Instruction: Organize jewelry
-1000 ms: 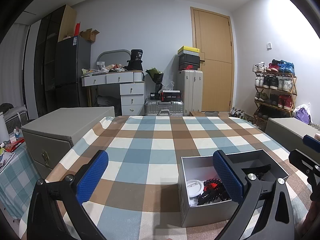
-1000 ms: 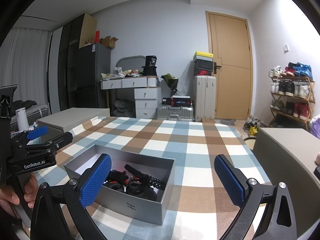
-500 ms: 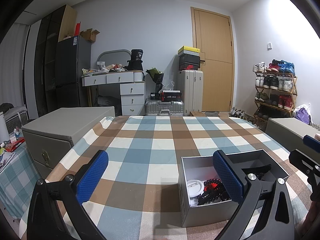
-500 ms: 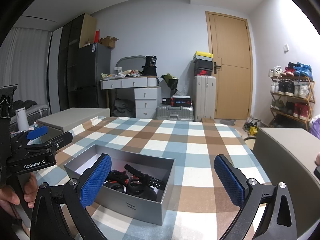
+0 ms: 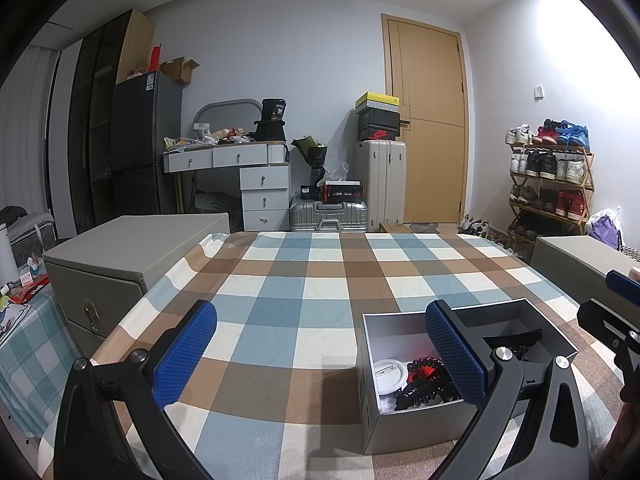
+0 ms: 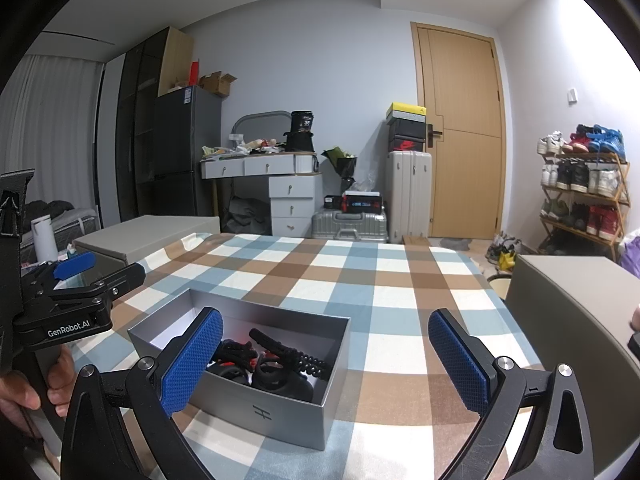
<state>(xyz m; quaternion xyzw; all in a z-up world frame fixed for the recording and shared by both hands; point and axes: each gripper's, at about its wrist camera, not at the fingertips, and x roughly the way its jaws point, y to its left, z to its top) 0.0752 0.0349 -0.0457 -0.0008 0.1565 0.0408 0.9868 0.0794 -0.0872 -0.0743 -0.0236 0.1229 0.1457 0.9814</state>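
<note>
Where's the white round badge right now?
In the left wrist view the white round badge lies inside the open grey box, at its left end, beside the black and red beaded pieces.

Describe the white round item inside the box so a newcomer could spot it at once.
On the checked tablecloth sits an open grey box, near the front edge. Inside it, against the left wall, lies a flat white disc with a thin pin across it, like a badge seen from behind. Everything beside it is black or red; it alone is white and round.
</note>
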